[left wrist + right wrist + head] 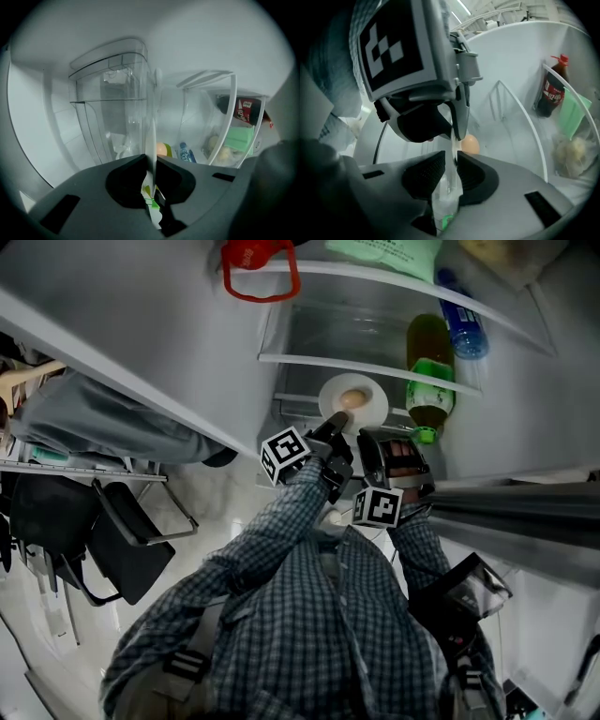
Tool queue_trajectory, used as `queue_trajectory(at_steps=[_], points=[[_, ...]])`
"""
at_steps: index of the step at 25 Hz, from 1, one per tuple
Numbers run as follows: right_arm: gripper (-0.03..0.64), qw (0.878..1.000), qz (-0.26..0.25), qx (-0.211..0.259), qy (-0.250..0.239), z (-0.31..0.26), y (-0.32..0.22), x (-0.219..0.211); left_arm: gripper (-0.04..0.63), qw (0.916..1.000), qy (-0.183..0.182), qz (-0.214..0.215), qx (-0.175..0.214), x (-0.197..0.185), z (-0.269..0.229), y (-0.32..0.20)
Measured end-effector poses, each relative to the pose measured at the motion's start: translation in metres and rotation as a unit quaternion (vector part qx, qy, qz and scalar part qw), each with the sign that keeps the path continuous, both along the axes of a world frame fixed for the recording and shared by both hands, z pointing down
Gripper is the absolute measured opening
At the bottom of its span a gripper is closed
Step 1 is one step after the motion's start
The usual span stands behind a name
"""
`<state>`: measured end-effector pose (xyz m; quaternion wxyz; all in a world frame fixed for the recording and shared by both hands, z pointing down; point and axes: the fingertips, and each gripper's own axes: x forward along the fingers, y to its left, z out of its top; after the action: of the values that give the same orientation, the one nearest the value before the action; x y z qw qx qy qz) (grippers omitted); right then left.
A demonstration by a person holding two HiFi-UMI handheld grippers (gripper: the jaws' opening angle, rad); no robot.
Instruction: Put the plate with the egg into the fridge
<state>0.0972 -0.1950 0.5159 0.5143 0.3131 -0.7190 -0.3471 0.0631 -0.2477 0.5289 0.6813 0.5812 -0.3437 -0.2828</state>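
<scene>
A white plate carrying a brown egg is held at the mouth of the open fridge, over a lower shelf. My left gripper is shut on the plate's near-left rim and my right gripper is shut on its near-right rim. The left gripper view shows the plate edge-on between the jaws of the left gripper, with the egg just beyond. In the right gripper view the right gripper pinches the plate rim, the egg lies past it, and the left gripper clamps the rim right above.
A glass shelf spans the fridge above the plate. A green-labelled bottle and a blue-labelled bottle stand to the plate's right. A cola bottle and a green pack sit in the door racks. A clear drawer is ahead.
</scene>
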Motion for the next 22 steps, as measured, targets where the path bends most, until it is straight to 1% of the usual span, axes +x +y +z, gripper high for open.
queue_trajectory(at_steps=[3,4,6,9,13,22], points=[[0.064,1.000,-0.003,0.019,0.024,0.0004,-0.0022,-0.0009,0.031,1.0000,-0.003,0.003,-0.001,-0.0002,0.0000,0.0007],[0.032,0.999,-0.003,0.026,0.032,-0.0001,-0.0031,-0.0005,0.031,1.0000,-0.003,0.002,-0.002,-0.0002,0.0000,0.0009],[0.024,0.999,-0.003,0.033,0.043,-0.0004,-0.0041,-0.0003,0.031,1.0000,-0.001,0.001,-0.003,-0.0003,0.0000,0.0007],[0.021,0.998,0.001,0.035,0.047,0.0000,-0.0040,0.0001,0.031,1.0000,0.004,0.006,0.003,0.0006,-0.0012,0.0006],[0.018,0.998,0.010,0.033,0.048,-0.0020,-0.0055,0.0008,0.031,0.9993,0.026,0.006,0.024,0.0012,-0.0064,-0.0003],[0.018,0.997,0.004,0.034,0.063,-0.0044,-0.0087,-0.0009,0.035,0.9981,0.029,0.020,0.050,-0.0013,-0.0083,-0.0022]])
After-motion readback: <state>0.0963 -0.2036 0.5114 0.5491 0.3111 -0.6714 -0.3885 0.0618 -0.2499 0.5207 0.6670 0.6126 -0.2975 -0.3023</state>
